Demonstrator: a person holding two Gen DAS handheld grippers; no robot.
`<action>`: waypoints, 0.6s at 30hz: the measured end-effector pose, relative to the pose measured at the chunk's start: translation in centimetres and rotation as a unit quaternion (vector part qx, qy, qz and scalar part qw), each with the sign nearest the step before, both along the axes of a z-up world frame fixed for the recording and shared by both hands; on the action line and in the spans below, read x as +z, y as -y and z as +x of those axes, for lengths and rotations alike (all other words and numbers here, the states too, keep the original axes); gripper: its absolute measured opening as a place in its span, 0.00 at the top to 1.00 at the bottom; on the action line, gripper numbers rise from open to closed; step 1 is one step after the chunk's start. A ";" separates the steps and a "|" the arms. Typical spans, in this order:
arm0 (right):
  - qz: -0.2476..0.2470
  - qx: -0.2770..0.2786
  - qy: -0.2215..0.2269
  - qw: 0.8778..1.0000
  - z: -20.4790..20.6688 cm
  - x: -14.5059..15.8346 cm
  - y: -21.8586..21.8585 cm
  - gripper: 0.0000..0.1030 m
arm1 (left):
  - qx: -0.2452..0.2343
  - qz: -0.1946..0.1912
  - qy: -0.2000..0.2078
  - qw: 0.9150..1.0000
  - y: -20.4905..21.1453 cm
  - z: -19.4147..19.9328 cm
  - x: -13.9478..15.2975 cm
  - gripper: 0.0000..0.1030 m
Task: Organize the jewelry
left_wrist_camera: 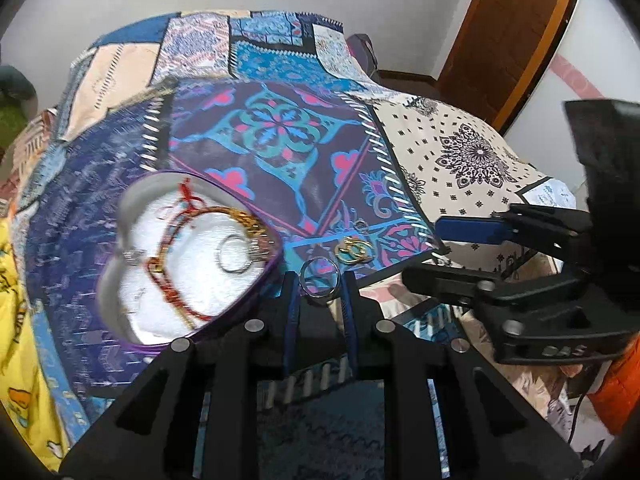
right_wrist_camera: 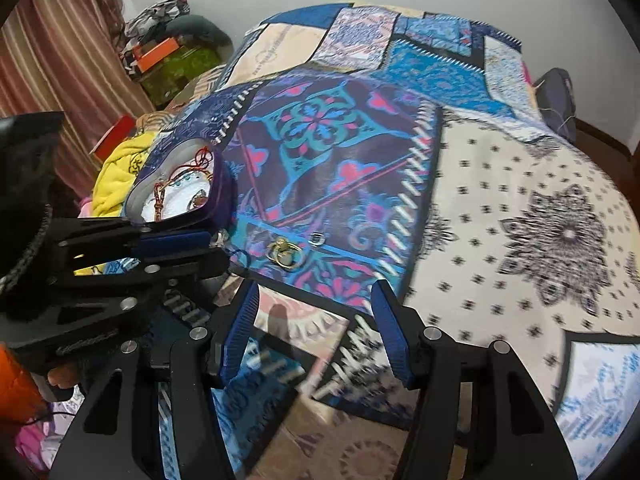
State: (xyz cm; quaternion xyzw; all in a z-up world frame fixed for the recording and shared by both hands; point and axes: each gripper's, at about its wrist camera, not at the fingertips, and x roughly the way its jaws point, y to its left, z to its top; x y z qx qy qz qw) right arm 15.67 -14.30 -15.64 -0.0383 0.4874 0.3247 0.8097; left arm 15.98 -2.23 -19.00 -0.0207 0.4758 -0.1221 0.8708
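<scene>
A heart-shaped purple box (left_wrist_camera: 132, 216) with a white lining lies on the patterned bedspread and holds red cord bracelets, a gold chain and silver rings. It also shows in the right wrist view (right_wrist_camera: 224, 196). My left gripper (left_wrist_camera: 320, 280) is shut on a silver bangle (left_wrist_camera: 320, 276), held just right of the box. Gold hoop earrings (left_wrist_camera: 354, 250) and a small silver ring (left_wrist_camera: 360, 225) lie on the spread beyond it; the earrings (right_wrist_camera: 285, 257) and the ring (right_wrist_camera: 317, 238) show in the right wrist view too. My right gripper (right_wrist_camera: 316, 300) is open and empty, short of the earrings.
The patchwork bedspread (right_wrist_camera: 500, 208) covers the bed. Yellow cloth (right_wrist_camera: 120, 176) and piled boxes and clothes (right_wrist_camera: 168, 60) lie at the bed's far left by a striped curtain. A wooden door (left_wrist_camera: 508, 36) stands at the right. The bed edge runs under both grippers.
</scene>
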 end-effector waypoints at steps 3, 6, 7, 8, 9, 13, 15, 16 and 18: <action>0.000 0.008 -0.014 1.000 0.6 -0.6 -1.0 0.59 | -0.002 0.003 0.003 1.000 -0.4 -0.3 0.1 0.81; -0.004 0.008 -0.026 1.000 1.2 -1.3 -1.9 0.67 | -0.003 0.001 0.002 1.000 -0.6 -0.4 -0.1 0.81; -0.004 0.005 -0.026 1.000 1.4 -1.3 -2.0 0.68 | -0.004 0.001 0.002 1.000 -0.6 -0.4 -0.2 0.81; -0.002 0.003 -0.027 1.000 1.5 -1.3 -2.1 0.69 | -0.004 0.000 0.002 1.000 -0.6 -0.4 -0.3 0.81; -0.001 0.002 -0.029 1.000 1.6 -1.3 -2.2 0.70 | -0.005 -0.001 0.002 1.000 -0.7 -0.4 -0.4 0.81; -0.012 0.003 -0.021 1.000 1.6 -1.6 -2.6 0.76 | -0.007 -0.007 0.001 1.000 -0.8 -0.4 -0.6 0.81; -0.020 0.001 -0.012 1.000 1.6 -1.7 -2.9 0.82 | -0.007 -0.008 0.000 1.000 -0.9 -0.4 -0.8 0.81; -0.023 0.002 -0.008 1.000 1.5 -1.7 -2.9 0.83 | -0.007 -0.008 0.000 1.000 -0.9 -0.4 -0.8 0.81; -0.020 0.002 -0.008 1.000 1.5 -1.6 -2.8 0.83 | -0.007 -0.009 0.000 1.000 -1.0 -0.5 -0.8 0.81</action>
